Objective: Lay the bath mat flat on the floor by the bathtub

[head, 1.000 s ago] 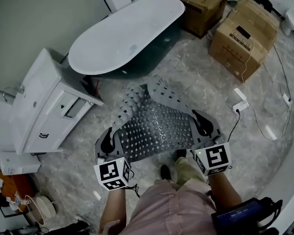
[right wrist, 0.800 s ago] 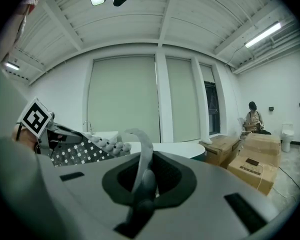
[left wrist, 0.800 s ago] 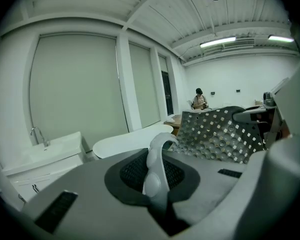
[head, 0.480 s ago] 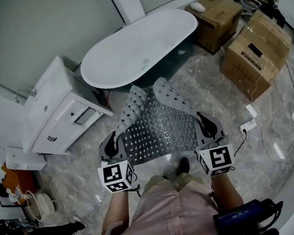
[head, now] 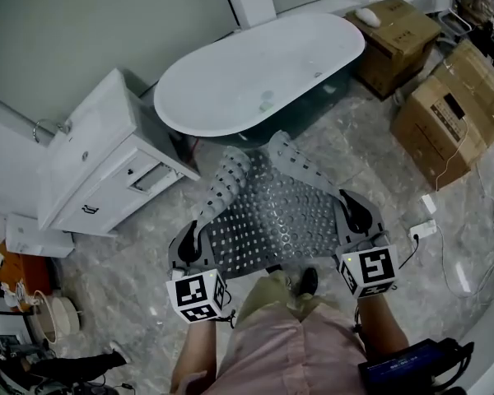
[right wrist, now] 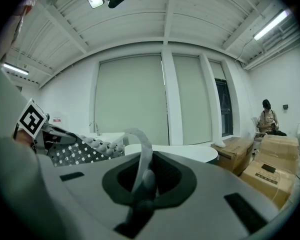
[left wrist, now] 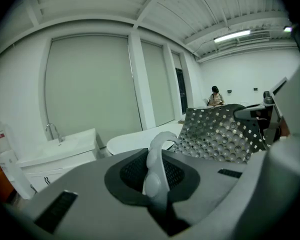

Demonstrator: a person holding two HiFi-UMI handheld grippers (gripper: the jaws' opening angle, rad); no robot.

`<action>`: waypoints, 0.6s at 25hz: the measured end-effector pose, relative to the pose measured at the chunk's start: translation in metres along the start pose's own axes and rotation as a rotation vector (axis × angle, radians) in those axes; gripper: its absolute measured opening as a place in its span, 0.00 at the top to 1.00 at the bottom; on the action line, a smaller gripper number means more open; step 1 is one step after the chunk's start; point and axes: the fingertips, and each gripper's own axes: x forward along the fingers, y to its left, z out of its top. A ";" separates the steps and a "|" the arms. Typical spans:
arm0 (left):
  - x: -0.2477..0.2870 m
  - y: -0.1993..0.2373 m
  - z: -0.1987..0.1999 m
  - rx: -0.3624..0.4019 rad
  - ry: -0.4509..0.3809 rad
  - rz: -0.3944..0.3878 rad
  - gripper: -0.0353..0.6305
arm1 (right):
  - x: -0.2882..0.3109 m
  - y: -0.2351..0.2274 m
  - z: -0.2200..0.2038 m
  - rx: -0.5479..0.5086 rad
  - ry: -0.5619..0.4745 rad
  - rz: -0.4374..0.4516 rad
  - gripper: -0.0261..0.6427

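Grey, holey bath mat (head: 276,212) hangs over the marble floor (head: 123,262), just beside the bathtub (head: 255,68). The left gripper (head: 187,241) and right gripper (head: 356,215) each pinch a near corner, jaws closed tight on the mat's edge. The far corners curl. This looks like the putting-down step. Next, it needs lowering evenly so the curled end spreads flat.

grey bath mat (head: 276,216) dotted with holes; white bathtub (head: 255,72); brown boxes (head: 453,113); grey marbled floor (head: 136,257).
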 end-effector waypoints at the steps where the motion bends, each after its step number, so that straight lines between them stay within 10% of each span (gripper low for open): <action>1: 0.004 0.006 -0.003 -0.006 0.008 0.007 0.89 | 0.008 0.003 0.000 -0.002 0.005 0.007 0.92; 15: 0.063 0.102 -0.007 -0.071 0.010 0.042 0.89 | 0.114 0.049 0.016 -0.037 0.045 0.047 0.92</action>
